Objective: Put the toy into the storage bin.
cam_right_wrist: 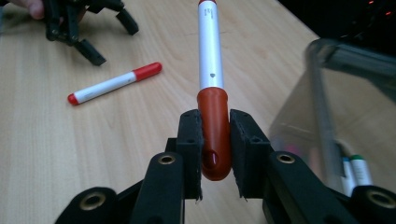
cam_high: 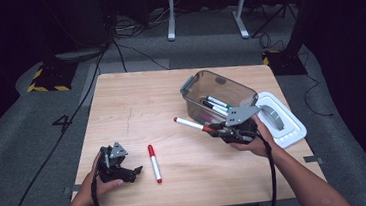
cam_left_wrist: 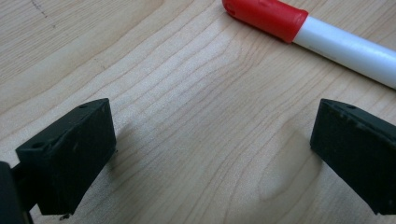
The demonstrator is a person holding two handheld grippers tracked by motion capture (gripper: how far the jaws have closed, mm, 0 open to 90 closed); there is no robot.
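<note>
Marker [cam_right_wrist: 211, 93] with a dark red cap sits pinched between the right gripper [cam_right_wrist: 215, 140] pads, the cap end clamped and the white barrel sticking straight out past the tips. In the high view this marker [cam_high: 189, 124] hangs above the table [cam_high: 136, 102], pointing left from the right gripper [cam_high: 219, 128], just in front of the bin [cam_high: 218, 96]. Several more markers lie inside that clear bin, a green-capped one among them. A white lid [cam_high: 284, 124] lies on the table behind the right hand, touching the bin's right side

Left gripper [cam_high: 136, 171] rests low at the table's near left, jaws spread wide with bare wood between them. A second marker [cam_high: 154, 163] with a red cap lies flat on the table just right of it, untouched; its cap and white barrel [cam_left_wrist: 308, 35] cross the upper right of the left gripper view, beyond the fingers [cam_left_wrist: 70, 154]
</note>
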